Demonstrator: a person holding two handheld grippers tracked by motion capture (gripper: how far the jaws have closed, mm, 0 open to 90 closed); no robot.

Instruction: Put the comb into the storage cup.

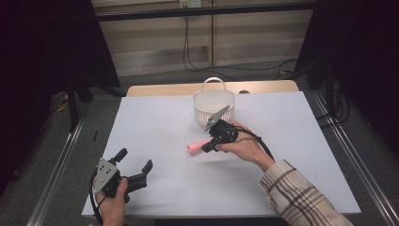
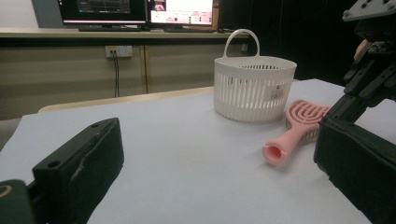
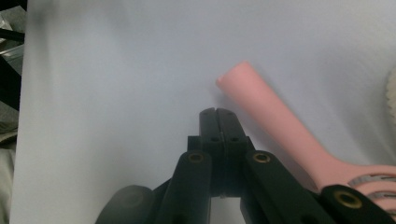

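Pink plastic marks the one bright thing on the table [image 1: 155, 132]: a hairbrush [image 1: 195, 147] lying flat on the white sheet that covers the tabletop, near the middle and just in front of a white slotted basket [image 1: 212, 106]. In the left gripper view the hairbrush [image 2: 294, 130] shows its hollow handle end pointing toward the camera and its curved, open-ribbed head lying close to the foot of the basket [image 2: 253, 88], which stands upright with its loop handle raised. The right gripper [image 1: 210, 146], held in the person's right hand [image 1: 244, 147], hangs low over the hairbrush, its black body covering the head so that just the handle sticks out to the left in the high view. From its own camera the right gripper [image 3: 217, 113] has its jaws pressed together with nothing between them, their tips over bare sheet just beside the pink handle [image 3: 275, 126], which runs along their right side; whether they touch the sheet I cannot tell. A plaid sleeve [image 1: 301, 195] comes in from the lower right. The left gripper [image 1: 136, 165] rests in the left hand [image 1: 113, 205] near the front left corner of the sheet, well apart from the hairbrush, with its jaws spread wide and empty. Beyond the table, two lit monitors [image 2: 140, 10] sit on a shelf.
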